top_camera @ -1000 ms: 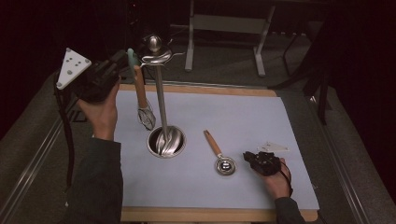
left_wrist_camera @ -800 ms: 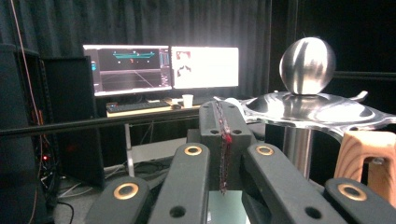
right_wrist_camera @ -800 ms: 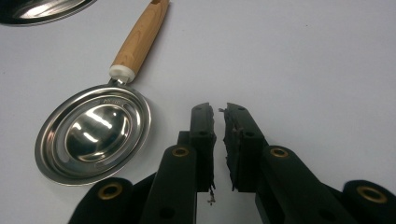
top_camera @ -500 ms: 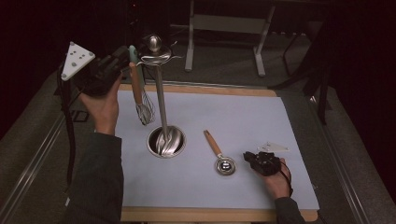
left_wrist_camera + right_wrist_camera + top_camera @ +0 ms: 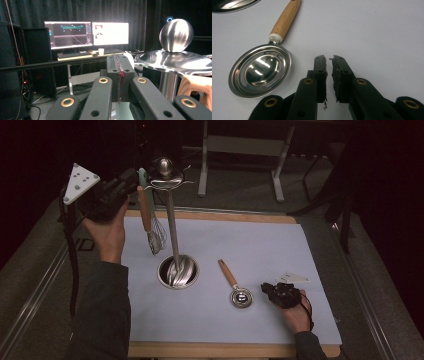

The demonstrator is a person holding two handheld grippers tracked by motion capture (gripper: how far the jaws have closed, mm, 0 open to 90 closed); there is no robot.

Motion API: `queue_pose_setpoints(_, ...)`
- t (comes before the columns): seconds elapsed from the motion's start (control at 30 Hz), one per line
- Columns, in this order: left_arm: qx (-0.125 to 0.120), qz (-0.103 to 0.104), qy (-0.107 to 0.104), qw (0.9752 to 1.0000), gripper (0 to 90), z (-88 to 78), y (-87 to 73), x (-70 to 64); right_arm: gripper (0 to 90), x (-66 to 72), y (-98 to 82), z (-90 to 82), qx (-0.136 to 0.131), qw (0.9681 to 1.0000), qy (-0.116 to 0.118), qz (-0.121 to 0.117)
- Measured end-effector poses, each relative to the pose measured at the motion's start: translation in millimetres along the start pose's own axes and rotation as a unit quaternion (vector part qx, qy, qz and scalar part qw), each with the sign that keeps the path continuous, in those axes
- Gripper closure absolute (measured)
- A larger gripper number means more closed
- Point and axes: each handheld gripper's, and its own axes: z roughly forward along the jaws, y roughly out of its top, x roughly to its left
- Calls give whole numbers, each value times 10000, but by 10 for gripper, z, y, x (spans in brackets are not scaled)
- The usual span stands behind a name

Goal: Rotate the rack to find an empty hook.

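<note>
Both black tools have brass-ringed screws along their linkage arms; the left tool [image 5: 131,184] carries a grey three-cornered plate and a black cable. Dark grey sleeves cover the forearms.

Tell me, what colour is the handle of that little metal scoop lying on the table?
Light wood with a white collar; the scoop shows best in the right gripper view.

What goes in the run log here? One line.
left claw: shut on whisk, at stand top | right claw: shut, empty, beside measuring spoon
</note>
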Motion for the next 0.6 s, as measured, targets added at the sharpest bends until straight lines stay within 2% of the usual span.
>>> queue_pose_setpoints(0.37,99,32,21,9999,899,-90,-63,74,808,-2,-6,12,30,10000,-14,-25)
queue_pose_setpoints(0.6,295,58,20,9995,896,-173,-202,146,808,-8,-7,0,25,10000,-15,-11)
